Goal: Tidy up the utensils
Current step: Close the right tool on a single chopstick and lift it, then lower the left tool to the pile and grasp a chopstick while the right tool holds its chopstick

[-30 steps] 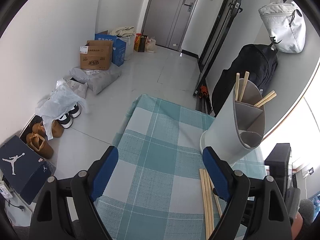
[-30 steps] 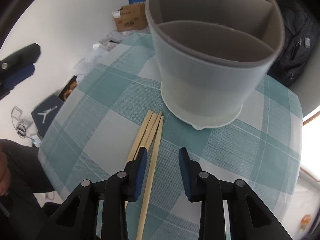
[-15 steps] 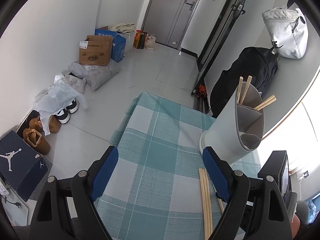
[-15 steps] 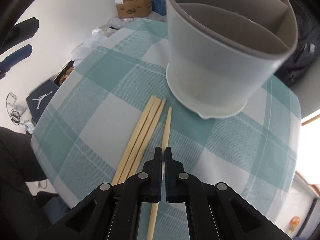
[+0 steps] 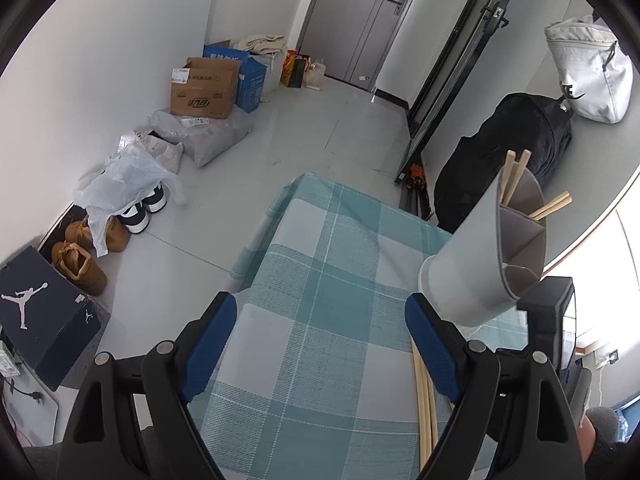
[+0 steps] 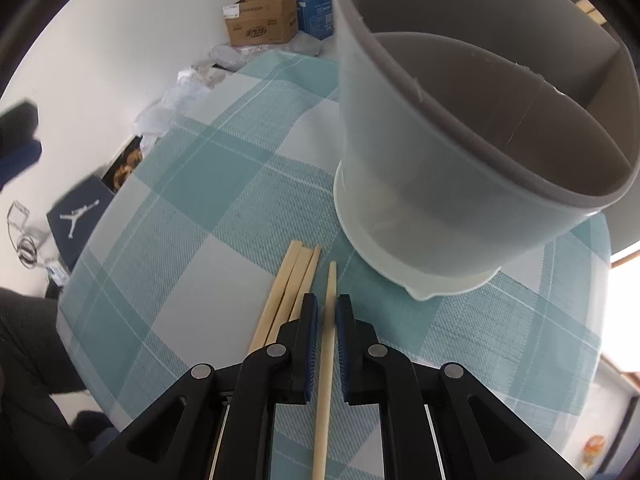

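Note:
A grey divided utensil holder [image 6: 460, 152] stands on the teal checked tablecloth [image 6: 208, 184]; in the left wrist view [image 5: 484, 264] it holds several wooden chopsticks [image 5: 516, 178]. My right gripper [image 6: 327, 308] is shut on one wooden chopstick [image 6: 326, 360], held just above the cloth in front of the holder. Three more chopsticks [image 6: 290, 284] lie side by side on the cloth to its left; they also show in the left wrist view [image 5: 422, 396]. My left gripper [image 5: 320, 340] is open and empty above the cloth.
Left of the table the floor holds a dark shoe box [image 5: 40, 312], shoes [image 5: 80, 256], plastic bags [image 5: 132, 176] and cardboard boxes [image 5: 204, 92]. A black bag [image 5: 504, 152] and a white bag [image 5: 588, 72] sit behind the holder.
My right gripper closed on one chopstick and lifted it slightly away from the other three. The holder now looms closer in the right wrist view. The left gripper shifted a little.

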